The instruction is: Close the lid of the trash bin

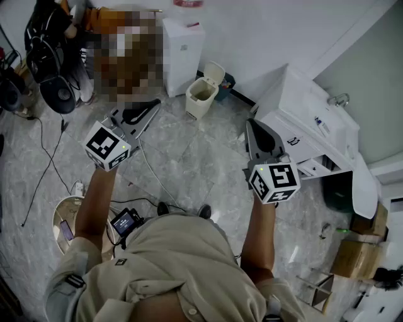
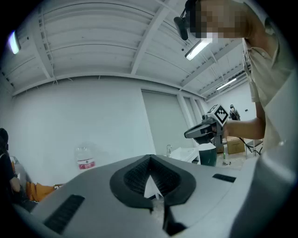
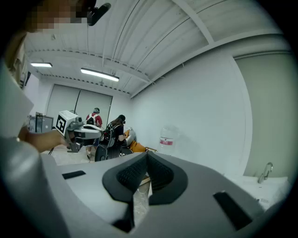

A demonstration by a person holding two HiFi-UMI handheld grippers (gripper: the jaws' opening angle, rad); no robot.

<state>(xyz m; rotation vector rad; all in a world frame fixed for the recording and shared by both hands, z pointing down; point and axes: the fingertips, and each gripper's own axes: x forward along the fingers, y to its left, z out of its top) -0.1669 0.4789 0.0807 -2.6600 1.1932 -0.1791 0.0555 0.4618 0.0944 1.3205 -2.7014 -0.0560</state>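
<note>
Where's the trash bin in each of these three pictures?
Head view: trash bin, lid up, upper middle, beside the white cabinet.
Left gripper view: not in it.
Right gripper view: not in it.
Shared landmark: the red-labelled water bottle, in all three views.

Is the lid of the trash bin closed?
No, the lid stands raised and the trash bin shows its open top.

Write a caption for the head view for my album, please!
Left gripper and right gripper, both shut, held out toward the trash bin, whose lid stands open.
</note>
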